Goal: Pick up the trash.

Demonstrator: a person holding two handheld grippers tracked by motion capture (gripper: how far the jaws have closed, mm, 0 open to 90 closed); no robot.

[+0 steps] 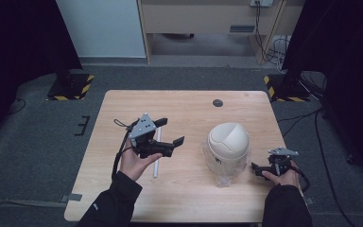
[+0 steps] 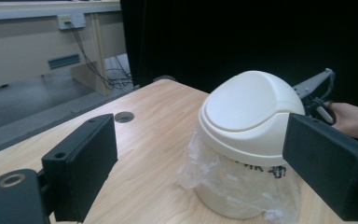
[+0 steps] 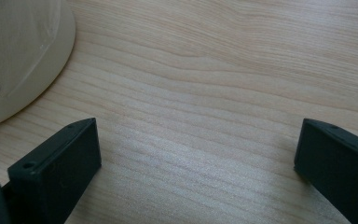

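Looking down from the high view, a small cream bin with a domed swing lid stands right of centre on the wooden table, a clear plastic liner bunched round its base. The left gripper is held up off the table to the bin's left, jaws spread wide and aimed toward it, with open table between the two. A white tube lies on the table under that hand, long axis running away from the person. The right gripper sits low, just beside the bin's right flank and much the nearer of the two; its jaws are too small here to judge.

From the left gripper view, the bin stands ahead and to the right of the line between the spread jaws, upright, lid closed, the liner crumpled below the lid's edge. The right gripper and its hand show beyond the dome.

In the right gripper view, the jaws are wide apart with bare table between them, and nothing is gripped. The bin's wall lies at the far left, outside the left-hand jaw, so I judge this gripper would have to turn or slide that way to meet it.
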